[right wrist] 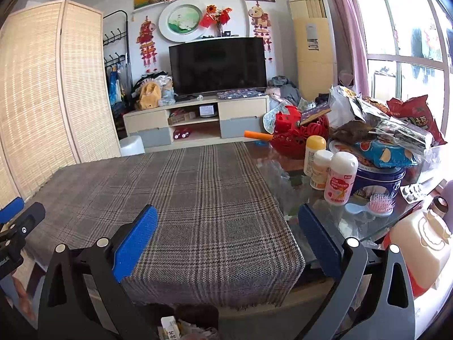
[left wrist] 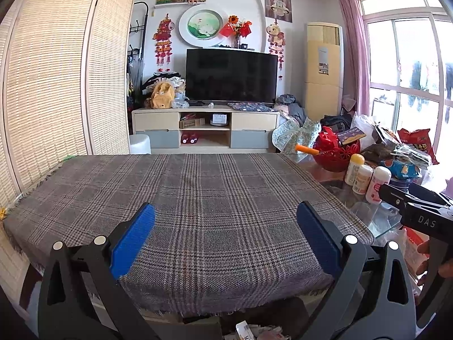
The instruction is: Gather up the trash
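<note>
My left gripper (left wrist: 226, 212) is open and empty, held above the near edge of the plaid cloth (left wrist: 192, 198) on the table. My right gripper (right wrist: 228, 214) is open and empty too, over the cloth's right edge (right wrist: 215, 198) beside the glass tabletop (right wrist: 325, 212). Below the table's front edge, paper scraps and a small carton lie in a dark container in the left wrist view (left wrist: 252, 331) and in the right wrist view (right wrist: 181, 328). The right gripper's body shows at the right of the left wrist view (left wrist: 416, 209); the left gripper's body shows at the left of the right wrist view (right wrist: 17, 226).
On the glass part stand three bottles (right wrist: 328, 170), a red basket (right wrist: 297, 130), a blue tin (right wrist: 376, 178) under snack bags (right wrist: 396, 130), a pink hairbrush (right wrist: 379, 204), a pill blister (right wrist: 413, 191) and a cream phone-shaped object (right wrist: 424, 243). A TV stand (left wrist: 206, 127) is beyond.
</note>
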`<move>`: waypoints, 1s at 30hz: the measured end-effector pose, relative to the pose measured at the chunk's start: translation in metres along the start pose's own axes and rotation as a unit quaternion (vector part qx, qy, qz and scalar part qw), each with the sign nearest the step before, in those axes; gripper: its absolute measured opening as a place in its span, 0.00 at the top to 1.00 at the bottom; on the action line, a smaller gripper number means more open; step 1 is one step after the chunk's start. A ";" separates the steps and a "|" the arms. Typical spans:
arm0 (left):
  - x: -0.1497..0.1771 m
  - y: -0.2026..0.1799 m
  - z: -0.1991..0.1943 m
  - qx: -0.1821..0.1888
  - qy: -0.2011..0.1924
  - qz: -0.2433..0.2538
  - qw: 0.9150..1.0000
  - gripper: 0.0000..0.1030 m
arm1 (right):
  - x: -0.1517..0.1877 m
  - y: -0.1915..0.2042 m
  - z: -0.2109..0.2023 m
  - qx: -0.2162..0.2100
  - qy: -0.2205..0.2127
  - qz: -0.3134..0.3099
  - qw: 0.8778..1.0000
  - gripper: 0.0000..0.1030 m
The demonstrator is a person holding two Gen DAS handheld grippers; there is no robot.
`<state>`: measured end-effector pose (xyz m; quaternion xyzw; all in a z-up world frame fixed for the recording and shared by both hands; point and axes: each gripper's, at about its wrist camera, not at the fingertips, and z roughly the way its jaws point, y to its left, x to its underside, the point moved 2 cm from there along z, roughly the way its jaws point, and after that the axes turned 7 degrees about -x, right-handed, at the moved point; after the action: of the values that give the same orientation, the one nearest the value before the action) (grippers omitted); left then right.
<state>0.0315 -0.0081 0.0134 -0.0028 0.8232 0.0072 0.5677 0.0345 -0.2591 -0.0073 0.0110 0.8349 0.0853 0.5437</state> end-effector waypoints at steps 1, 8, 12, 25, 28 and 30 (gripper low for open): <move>0.000 0.000 0.000 0.001 0.000 0.000 1.000 0.08 | 0.000 0.000 0.000 0.000 0.000 0.000 1.000 0.03; -0.003 0.001 0.001 -0.001 0.007 -0.004 1.000 0.08 | 0.000 0.001 0.000 0.000 0.000 0.001 1.000 0.03; -0.006 0.009 0.000 -0.025 0.010 -0.039 0.999 0.08 | 0.000 0.001 0.000 0.001 0.001 0.000 1.000 0.03; -0.016 0.013 -0.010 -0.046 -0.024 -0.030 0.998 0.08 | 0.003 -0.002 -0.002 0.000 0.003 0.009 1.000 0.03; -0.016 0.011 -0.005 -0.045 -0.012 -0.026 0.999 0.08 | 0.002 -0.002 -0.002 0.000 0.003 0.009 1.000 0.03; -0.015 0.012 -0.002 -0.034 -0.002 -0.034 0.999 0.08 | 0.003 -0.002 -0.002 0.001 0.003 0.008 1.000 0.03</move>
<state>0.0347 0.0041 0.0287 -0.0499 0.8209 0.0157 0.5686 0.0315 -0.2610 -0.0093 0.0179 0.8365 0.0894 0.5403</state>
